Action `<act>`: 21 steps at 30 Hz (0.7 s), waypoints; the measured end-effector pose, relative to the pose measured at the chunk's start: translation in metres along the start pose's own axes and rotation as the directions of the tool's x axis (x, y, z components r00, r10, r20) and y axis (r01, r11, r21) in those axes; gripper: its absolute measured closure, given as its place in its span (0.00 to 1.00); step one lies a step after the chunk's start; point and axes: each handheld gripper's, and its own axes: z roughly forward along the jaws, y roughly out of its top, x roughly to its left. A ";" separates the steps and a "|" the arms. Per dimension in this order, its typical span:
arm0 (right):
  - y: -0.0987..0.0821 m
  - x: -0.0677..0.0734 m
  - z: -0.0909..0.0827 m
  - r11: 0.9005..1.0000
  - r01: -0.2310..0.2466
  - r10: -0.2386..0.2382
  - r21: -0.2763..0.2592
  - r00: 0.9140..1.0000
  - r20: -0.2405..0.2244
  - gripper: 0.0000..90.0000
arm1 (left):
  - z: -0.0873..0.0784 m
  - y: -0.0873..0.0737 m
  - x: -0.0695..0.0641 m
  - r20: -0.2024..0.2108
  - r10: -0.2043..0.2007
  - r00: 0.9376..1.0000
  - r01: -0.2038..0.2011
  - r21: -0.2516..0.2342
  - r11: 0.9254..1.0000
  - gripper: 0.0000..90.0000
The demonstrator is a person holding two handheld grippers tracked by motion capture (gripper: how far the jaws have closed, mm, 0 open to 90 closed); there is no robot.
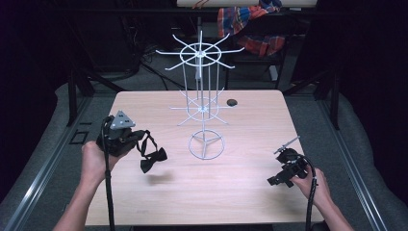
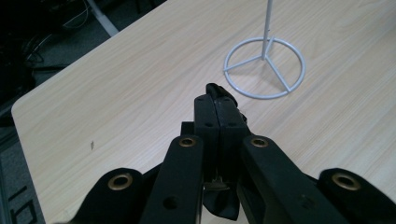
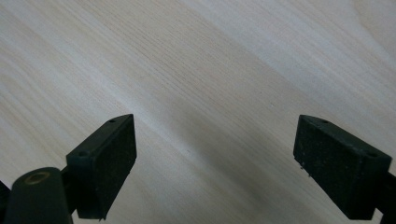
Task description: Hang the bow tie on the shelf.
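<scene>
High view: the left tool (image 1: 137, 139) is pinching a black bow tie (image 1: 153, 160) above the bench (image 1: 250, 125). The right tool (image 1: 278, 179) is spread wide, near the white wire rack (image 1: 206, 144).

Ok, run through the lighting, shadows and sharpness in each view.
High view: the table is brightly lit against a near-black room, and the bow tie in the left gripper casts a soft shadow below it. Left gripper view: the wire stand base is crisp, the near fingers slightly soft. Right gripper view: even light, a faint diagonal shadow band, wood grain mildly blurred.
</scene>
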 end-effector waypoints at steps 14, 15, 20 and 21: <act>0.000 -0.001 0.001 1.000 0.000 0.000 0.017 1.000 0.008 0.14 | 0.000 0.018 -0.006 0.011 0.047 0.999 -0.047 -0.017 0.999 0.99; 0.000 -0.001 0.001 1.000 0.005 -0.005 0.012 1.000 0.009 0.14 | -0.001 0.019 -0.007 0.011 0.047 0.999 -0.047 -0.020 0.999 0.99; 0.000 0.000 0.002 1.000 -0.012 0.012 -0.007 1.000 0.013 0.14 | -0.001 0.024 -0.008 0.011 0.059 0.998 -0.059 -0.027 0.998 0.99; 0.000 0.000 0.002 1.000 -0.009 0.009 -0.011 1.000 0.012 0.14 | -0.001 0.026 -0.009 0.013 0.065 0.998 -0.065 -0.028 0.997 0.99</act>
